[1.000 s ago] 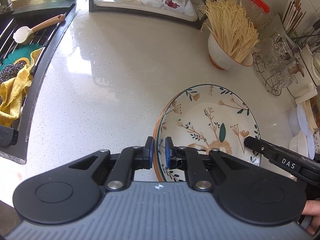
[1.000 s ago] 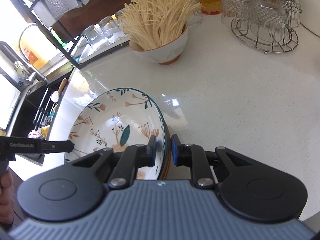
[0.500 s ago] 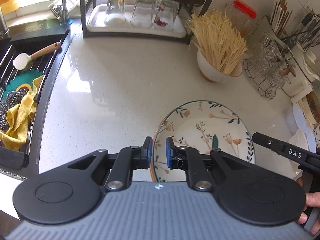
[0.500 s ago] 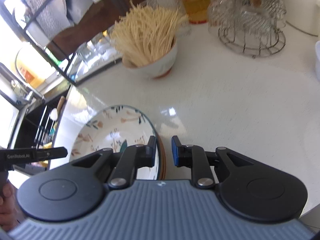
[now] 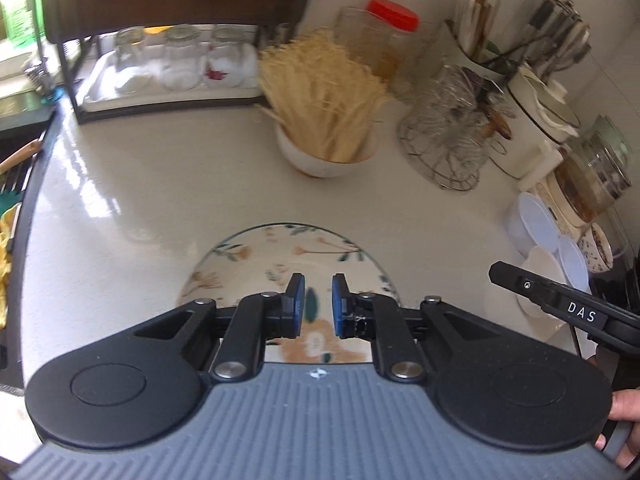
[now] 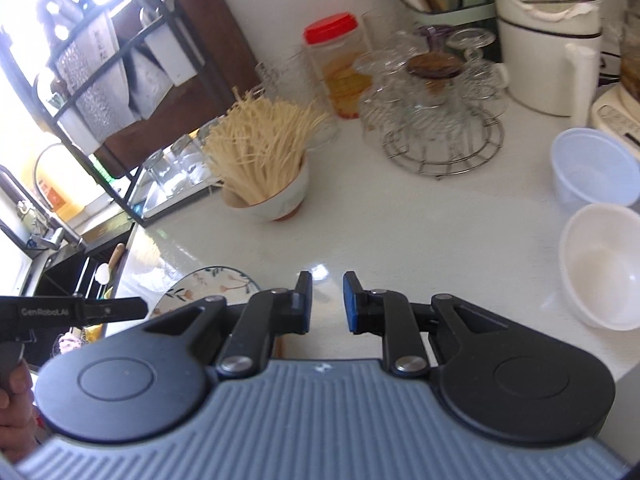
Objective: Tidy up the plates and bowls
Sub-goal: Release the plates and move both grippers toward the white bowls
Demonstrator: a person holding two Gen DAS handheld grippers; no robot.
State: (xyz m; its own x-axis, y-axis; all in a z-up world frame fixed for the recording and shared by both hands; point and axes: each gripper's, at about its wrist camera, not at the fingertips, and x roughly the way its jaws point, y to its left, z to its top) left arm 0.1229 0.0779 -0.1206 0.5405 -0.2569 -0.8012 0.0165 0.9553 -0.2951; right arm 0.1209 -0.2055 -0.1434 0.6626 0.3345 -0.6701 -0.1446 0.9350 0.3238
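Observation:
A floral plate [image 5: 280, 252] lies flat on the white counter, and it also shows in the right wrist view [image 6: 208, 284]. My left gripper [image 5: 318, 304] hovers over its near half with the jaws slightly apart and nothing between them. My right gripper [image 6: 327, 300] is to the plate's right, over bare counter, jaws slightly apart and empty. A white bowl [image 6: 604, 268] and a pale blue plastic bowl [image 6: 592, 172] sit at the right. A bowl of dry noodles [image 6: 268, 168] stands further back; it also shows in the left wrist view [image 5: 326, 120].
A wire rack of glass cups [image 6: 436, 120] and a red-lidded jar [image 6: 340, 64] stand at the back. A white pot [image 6: 548, 40] is at the back right. A dark shelf with glasses [image 5: 172, 68] and the sink [image 6: 60, 272] are on the left.
Both grippers have pulled back and risen away from the plate's rim, and their jaws have opened a little. The plate now lies on the counter, looking smaller and lower in both views.

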